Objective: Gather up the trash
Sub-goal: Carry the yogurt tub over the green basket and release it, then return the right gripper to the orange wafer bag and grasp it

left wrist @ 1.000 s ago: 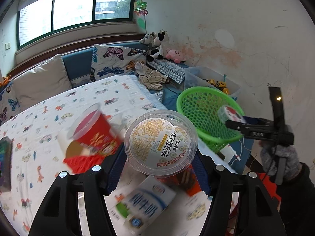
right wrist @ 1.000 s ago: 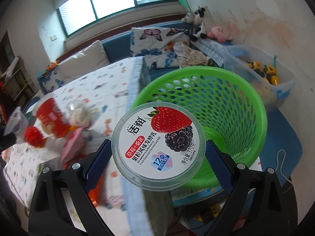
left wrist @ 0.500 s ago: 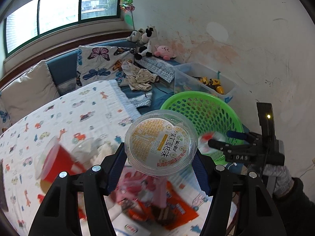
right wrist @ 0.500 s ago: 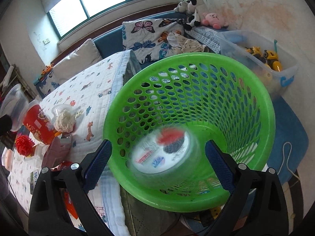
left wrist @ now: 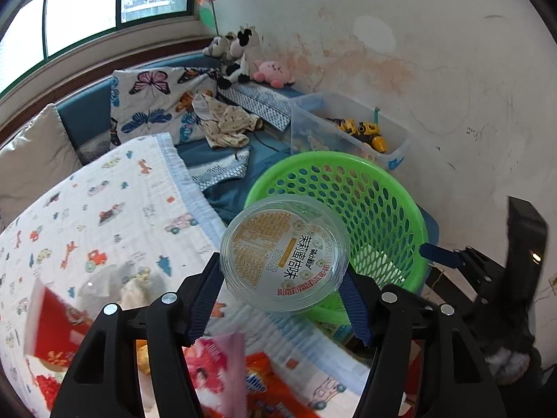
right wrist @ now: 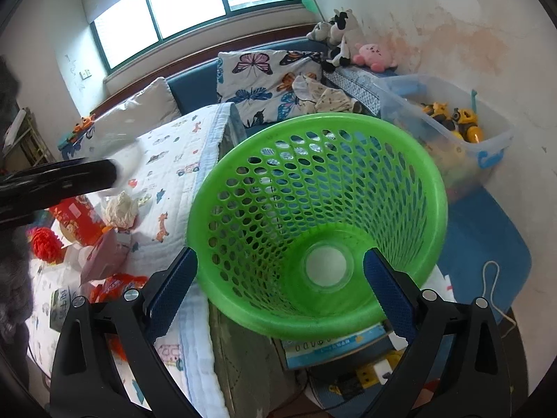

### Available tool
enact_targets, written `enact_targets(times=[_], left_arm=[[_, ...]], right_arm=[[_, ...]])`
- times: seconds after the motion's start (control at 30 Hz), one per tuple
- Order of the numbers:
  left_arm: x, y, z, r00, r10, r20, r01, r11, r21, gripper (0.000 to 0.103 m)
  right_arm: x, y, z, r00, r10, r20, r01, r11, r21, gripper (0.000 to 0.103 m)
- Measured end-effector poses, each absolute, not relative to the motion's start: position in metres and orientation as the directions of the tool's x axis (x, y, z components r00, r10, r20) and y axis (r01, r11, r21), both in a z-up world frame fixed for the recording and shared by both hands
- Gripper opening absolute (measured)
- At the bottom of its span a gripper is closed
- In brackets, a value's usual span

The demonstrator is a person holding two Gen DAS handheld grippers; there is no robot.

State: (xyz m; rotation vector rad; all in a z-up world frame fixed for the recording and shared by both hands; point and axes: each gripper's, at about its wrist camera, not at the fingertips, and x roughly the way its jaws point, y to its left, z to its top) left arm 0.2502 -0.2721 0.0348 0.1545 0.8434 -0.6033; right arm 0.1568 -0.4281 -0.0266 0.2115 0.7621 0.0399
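Dropped from the right claw (right wrist: 280,275), now gaping empty, one cup (right wrist: 326,266) lies in the green basket (right wrist: 410,188); left claw (left wrist: 282,284) grips a clear cup (left wrist: 283,256) at frame centre.

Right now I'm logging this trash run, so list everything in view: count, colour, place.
Basket: one, green, beside bed.
Cup: one, clear, basket bottom.
Yogurt cup: one, clear, yellow label, in left tool.
Red tub: one, on blanket.
Tissue wad: one, white, beside tub.
Wrappers: several, pink and orange, blanket's near end.
Toy bin: one, clear, by wall.
Plush toys: several, back corner.
Left tool: shut on yogurt cup.
Right tool: open, over basket.
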Motion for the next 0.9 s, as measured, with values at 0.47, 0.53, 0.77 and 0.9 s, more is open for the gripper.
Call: enact_targets(times=[0.47, 0.53, 0.77, 0.9], left_arm=[[0.267, -0.314, 0.003, 0.444, -0.414, -0.795, 0.573, 0.813, -0.103, 0.064], [0.265, -0.318, 0.001, 0.441, -0.415, -0.796, 0.578, 0.809, -0.102, 0.069], [0.259, -0.322, 0.002, 0.439, -0.428, -0.790, 0.597, 0.796, -0.099, 0.077], [0.249, -0.312, 0.010, 0.458, -0.431, -0.778, 0.602, 0.794, -0.085, 0.077]], right_arm=[[0.128, -0.430, -0.036, 0.738, 0.103, -0.667, 0.059, 0.975, 0.215, 0.095], [0.127, -0.432, -0.039, 0.735, 0.108, -0.669, 0.066, 0.971, 0.230, 0.095], [0.124, -0.429, -0.047, 0.727, 0.119, -0.676, 0.069, 0.967, 0.245, 0.095], [0.119, -0.427, -0.046, 0.729, 0.127, -0.673, 0.063, 0.966, 0.251, 0.095]])
